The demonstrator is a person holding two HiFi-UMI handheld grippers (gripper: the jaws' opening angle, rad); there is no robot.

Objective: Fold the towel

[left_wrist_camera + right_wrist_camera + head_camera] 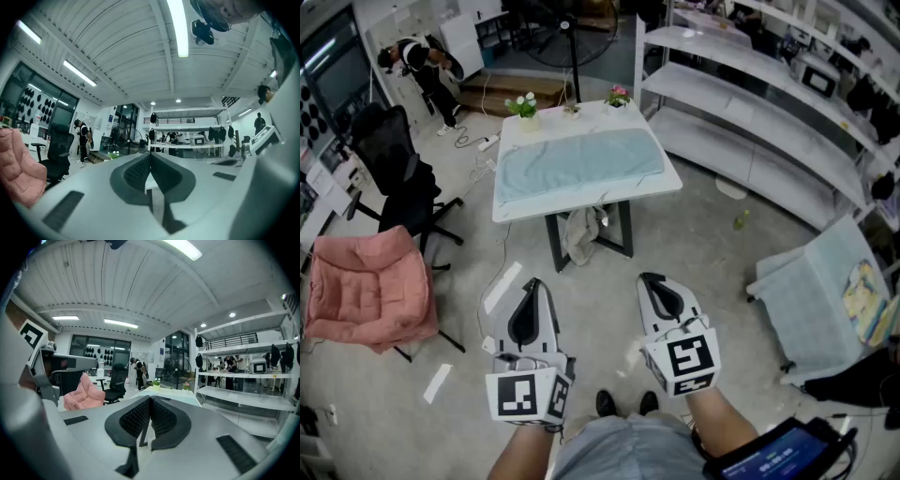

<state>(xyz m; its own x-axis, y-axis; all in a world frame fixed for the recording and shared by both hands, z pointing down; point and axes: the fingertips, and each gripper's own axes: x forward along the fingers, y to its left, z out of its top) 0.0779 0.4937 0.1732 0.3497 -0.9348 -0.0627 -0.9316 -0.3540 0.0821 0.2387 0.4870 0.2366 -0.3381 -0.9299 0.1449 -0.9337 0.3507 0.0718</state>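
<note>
Since both claws are fully closed on nothing at all, with the left gripper (533, 284) and right gripper (652, 279) held out low in the frame over bare floor, nothing has really started yet, and the towel (579, 164) lies spread flat on the white table (585, 203) up in the top middle of the head view, well apart from either claw. Biggest risk I see: the two flower pots (523, 105) sit right at the far edge of the table, just beside the towel's back hem, so grabbing those far corners and swinging them over could easily tip one. Second thing, if the jaws don't get opened before reaching, they'll just shove the fabric into a bunch instead of pinching a corner. The towel also covers most of the tabletop, so a sloppy pull could drag it off the near edge. Around the approach, there's a loose cloth (579, 234) hanging off the table's frame underneath, cables (481, 147) on the floor left of the table that look like a trip hazard, a black office chair (394, 159) and a pink chair (366, 291) at the left, a grey chair (823, 300) lower right and long shelves (750, 112) upper right. The straight path up the middle looks open, though. A person (422, 70) is bent over in the upper left corner, far from the table.
</note>
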